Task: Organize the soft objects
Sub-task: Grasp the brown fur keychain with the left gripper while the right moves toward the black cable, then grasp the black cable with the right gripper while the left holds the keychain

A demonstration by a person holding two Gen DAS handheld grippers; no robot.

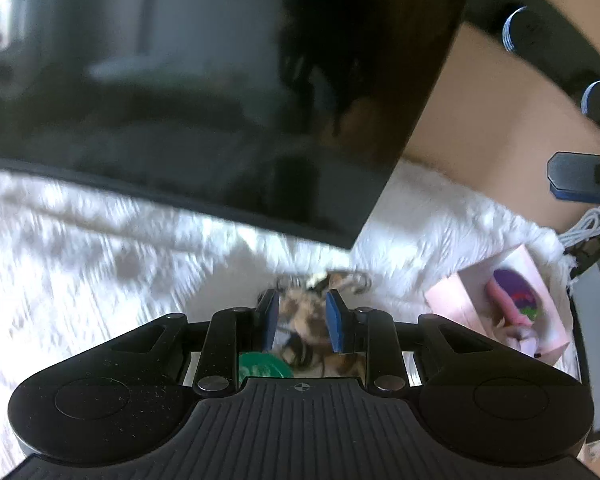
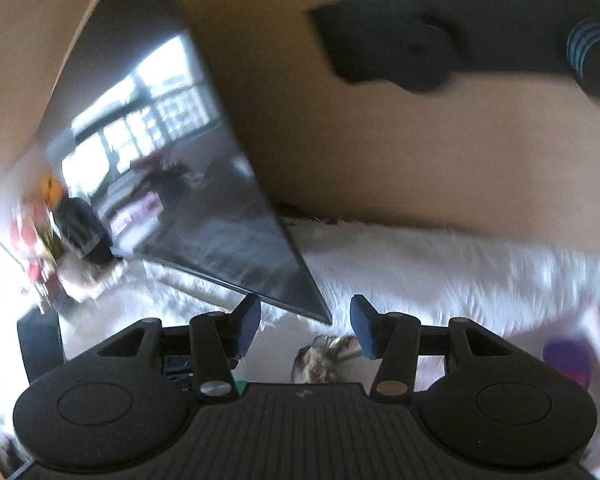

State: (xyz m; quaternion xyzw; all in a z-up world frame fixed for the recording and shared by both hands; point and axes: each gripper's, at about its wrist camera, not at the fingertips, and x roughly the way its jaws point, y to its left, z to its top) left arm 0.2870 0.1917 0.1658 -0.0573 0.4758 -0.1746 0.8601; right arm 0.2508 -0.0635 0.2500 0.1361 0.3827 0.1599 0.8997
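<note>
My left gripper point(image 1: 302, 320) is shut on a furry soft toy point(image 1: 304, 316), mottled brown, orange and white, which is squeezed between the blue pads and hangs over the white fluffy rug point(image 1: 100, 272). A pink box point(image 1: 452, 300) at the right holds a purple and pink soft toy point(image 1: 516, 296). In the right wrist view my right gripper point(image 2: 306, 326) stands open with nothing between its pads. The furry toy point(image 2: 320, 360) shows just below and beyond its jaws, and the pink box point(image 2: 596, 320) lies blurred at the right edge.
A large dark screen point(image 1: 220, 80) leans over the rug, its lower corner point(image 2: 316, 312) close to the right gripper. Behind it is a beige wall point(image 2: 380, 140) with black fittings point(image 2: 400, 40). A green round thing point(image 1: 262, 364) lies under the left jaws. White cables point(image 1: 584, 224) sit by the rug's right edge.
</note>
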